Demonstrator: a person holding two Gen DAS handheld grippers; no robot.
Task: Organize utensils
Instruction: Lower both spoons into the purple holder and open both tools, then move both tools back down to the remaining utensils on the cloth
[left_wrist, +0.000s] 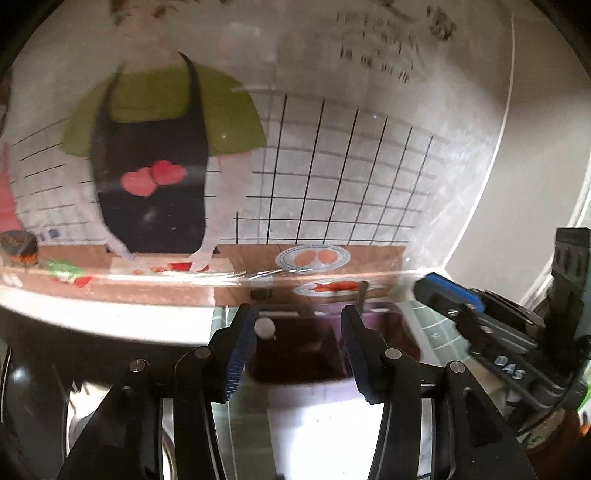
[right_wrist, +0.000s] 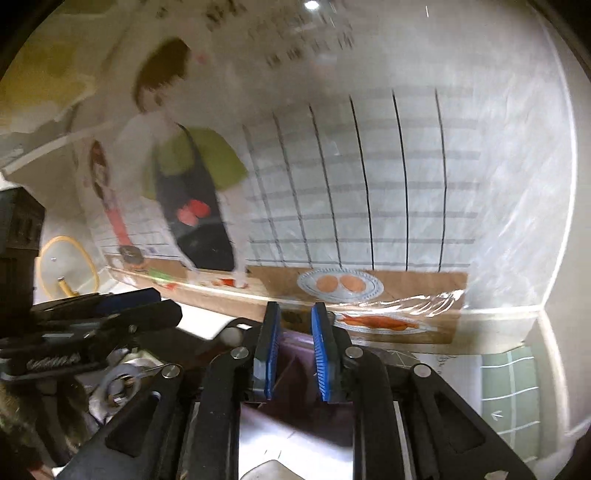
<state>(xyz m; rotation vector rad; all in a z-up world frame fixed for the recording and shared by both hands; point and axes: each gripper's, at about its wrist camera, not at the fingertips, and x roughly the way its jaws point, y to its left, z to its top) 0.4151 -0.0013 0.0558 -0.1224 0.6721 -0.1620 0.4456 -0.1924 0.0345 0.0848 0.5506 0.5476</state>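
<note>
Both grippers hang over the dark purple utensil bin at the counter's back edge, and neither one carries anything.

Left wrist view: the left gripper (left_wrist: 297, 325) sits low centre with its jaws spread wide, nothing between the pads. Just beyond them is the purple bin (left_wrist: 384, 325); a thin dark handle, likely a utensil (left_wrist: 363, 295), pokes up from its far rim, blurred. The right gripper (left_wrist: 448, 295) comes in from the right edge. A cooking mural (left_wrist: 155, 166) fills the wall behind. Right wrist view: the right gripper (right_wrist: 293, 328) stands at a narrow gap, empty, with the bin (right_wrist: 291, 350) under its tips and the left gripper (right_wrist: 122, 306) at middle left. This looks like a drop-off just done, or a reach into the bin. Next, each hand needs a fresh utensil lined up between its pads; none is clear here.
</note>
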